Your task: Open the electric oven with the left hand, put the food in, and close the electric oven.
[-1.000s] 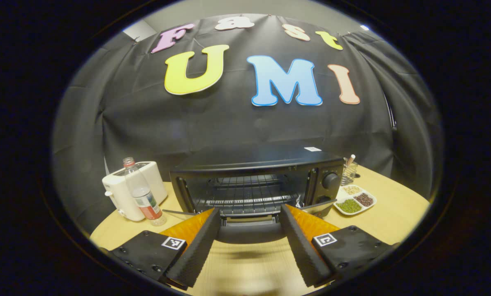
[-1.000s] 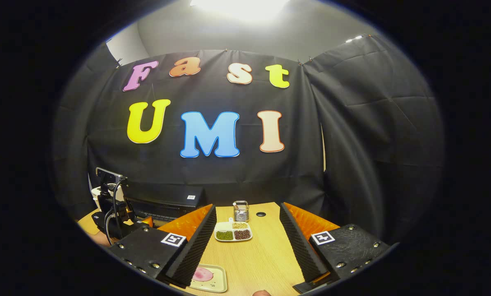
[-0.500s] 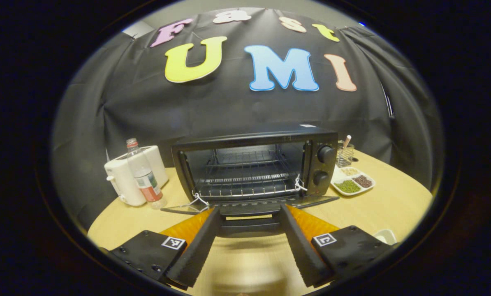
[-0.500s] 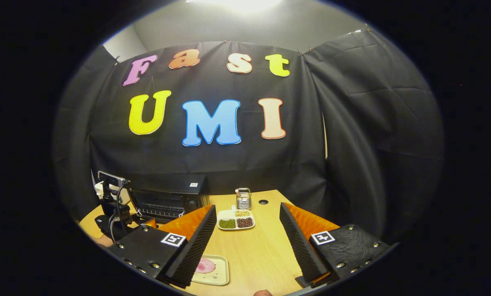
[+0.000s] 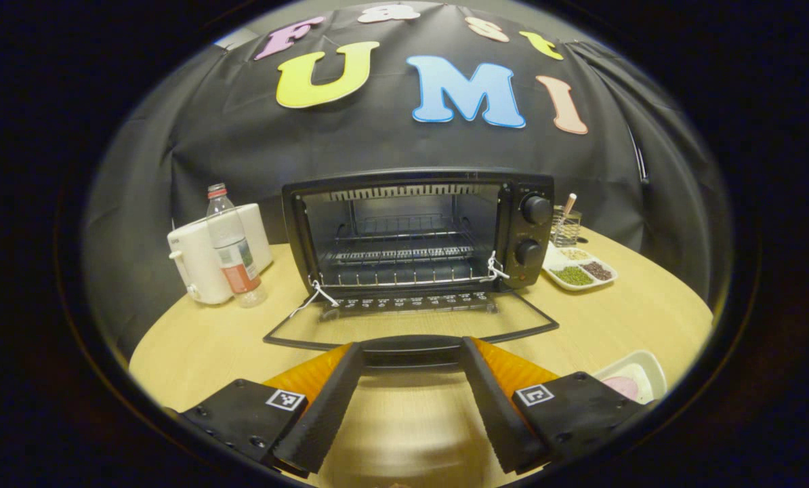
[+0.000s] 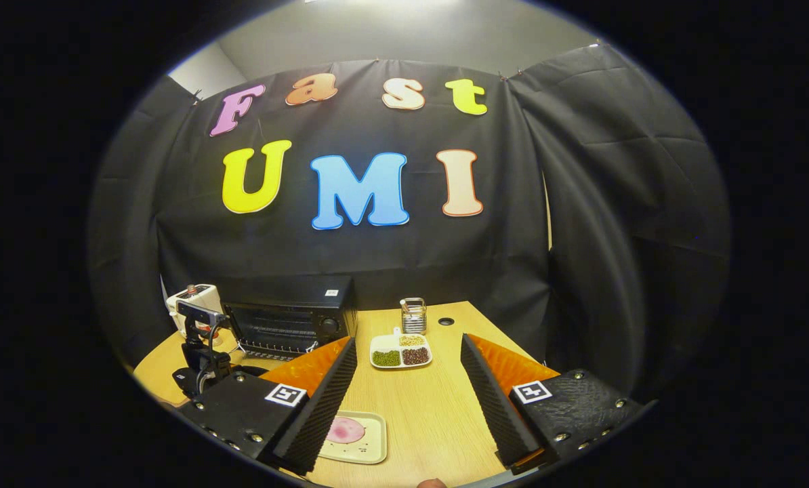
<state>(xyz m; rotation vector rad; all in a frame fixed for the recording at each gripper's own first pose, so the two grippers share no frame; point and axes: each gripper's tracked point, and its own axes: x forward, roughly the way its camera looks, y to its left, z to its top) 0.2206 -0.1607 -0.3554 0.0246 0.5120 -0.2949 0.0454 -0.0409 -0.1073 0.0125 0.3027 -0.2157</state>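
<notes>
My left gripper [image 5: 408,400] has its jaws spread around the bar handle [image 5: 411,343] of the electric oven [image 5: 418,230], not pinching it, the glass door [image 5: 411,318] lying flat and the wire rack [image 5: 404,256] exposed. My right gripper [image 6: 408,407], jaws apart and empty, hangs over the wooden table [image 6: 438,420] near the food [image 6: 345,430], a soft pink slice on a shallow, smooth tray [image 6: 370,444]. I'd judge it light and slippery, so I'd grip the tray's stiff rim, not the slice.

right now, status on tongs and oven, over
Left tongs open at the door handle. Right tongs open, empty. Oven door down flat, rack bare. Food tray on table, path clear.
</notes>
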